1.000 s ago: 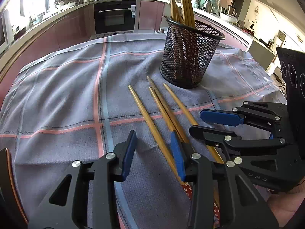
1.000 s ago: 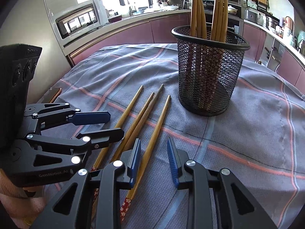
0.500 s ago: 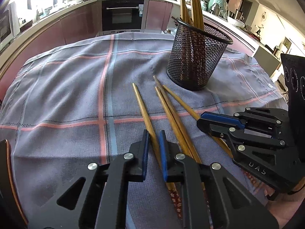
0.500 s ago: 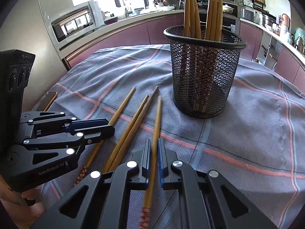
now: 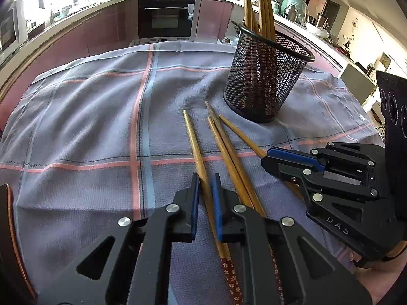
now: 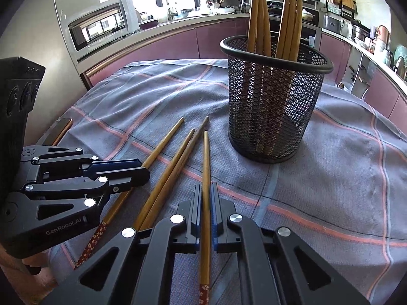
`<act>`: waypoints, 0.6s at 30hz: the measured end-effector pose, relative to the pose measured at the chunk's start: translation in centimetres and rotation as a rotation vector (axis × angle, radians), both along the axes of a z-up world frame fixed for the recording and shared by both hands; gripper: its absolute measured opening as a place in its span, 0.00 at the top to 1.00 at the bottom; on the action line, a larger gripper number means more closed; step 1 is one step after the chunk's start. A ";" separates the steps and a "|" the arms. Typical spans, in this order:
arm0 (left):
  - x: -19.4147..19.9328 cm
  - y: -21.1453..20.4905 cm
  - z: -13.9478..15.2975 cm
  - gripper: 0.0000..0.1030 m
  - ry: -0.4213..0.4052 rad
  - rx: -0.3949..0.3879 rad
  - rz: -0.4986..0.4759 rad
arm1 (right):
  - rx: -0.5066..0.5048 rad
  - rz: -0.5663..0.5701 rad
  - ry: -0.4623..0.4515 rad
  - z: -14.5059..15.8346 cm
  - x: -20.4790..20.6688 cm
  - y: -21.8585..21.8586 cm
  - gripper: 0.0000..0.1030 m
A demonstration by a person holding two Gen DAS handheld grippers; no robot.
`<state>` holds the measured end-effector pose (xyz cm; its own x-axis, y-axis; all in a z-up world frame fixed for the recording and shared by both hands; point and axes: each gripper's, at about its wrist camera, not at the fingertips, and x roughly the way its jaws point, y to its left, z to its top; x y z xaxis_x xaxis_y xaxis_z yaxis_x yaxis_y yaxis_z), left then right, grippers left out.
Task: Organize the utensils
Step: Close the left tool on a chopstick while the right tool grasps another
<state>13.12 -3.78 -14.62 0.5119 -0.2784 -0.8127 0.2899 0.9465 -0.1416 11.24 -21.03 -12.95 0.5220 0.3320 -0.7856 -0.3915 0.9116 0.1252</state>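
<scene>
1. Beside the black wire-mesh basket [image 6: 276,96] on a cloth-draped tabletop [image 5: 76,127], two hand-held tools work a scatter of four loose bamboo chopsticks.
2. Round and open-topped, with a smooth rolled rim, the basket holds several tapered wooden chopsticks [image 6: 262,17] standing upright, tips up, their patterned ends visible through the mesh.
3. Grey-blue woven fabric with pink and pale-blue stripes covers the tabletop and wrinkles slightly around the basket's base.
4. Left tool [image 5: 204,188], black angular plastic with blue ribbed pads, has just been closing and now clamps the leftmost chopstick [image 5: 194,142], the one lying farthest from the basket; its slim point aims toward the basket.
5. Right tool [image 6: 206,198] has likewise just closed, and its pads pinch the rightmost chopstick [image 6: 205,162], the one nearest the basket; the stick's red floral-printed butt end passes back between the tool's arms.
6. Between those two sticks lies a touching pair of chopsticks [image 6: 173,167], flat on the cloth and ungripped, tips pointing toward the basket.
7. Behind the basket, a curved run of mauve kitchen cabinets [image 5: 101,25] and a dark built-in oven [image 5: 165,15] fill the background.
</scene>
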 end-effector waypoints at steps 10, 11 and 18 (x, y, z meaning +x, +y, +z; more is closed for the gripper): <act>-0.5 1.0 1.2 0.93 -0.016 -0.048 0.018 | 0.099 0.014 -0.025 1.7 -1.3 -2.1 0.95; -0.7 1.1 1.4 0.93 -0.020 -0.055 0.017 | 0.113 0.019 -0.032 2.1 -1.5 -2.3 0.95; -1.9 2.0 4.4 0.93 -0.074 -0.130 -0.012 | 0.193 0.035 -0.079 4.4 -2.5 -3.7 0.95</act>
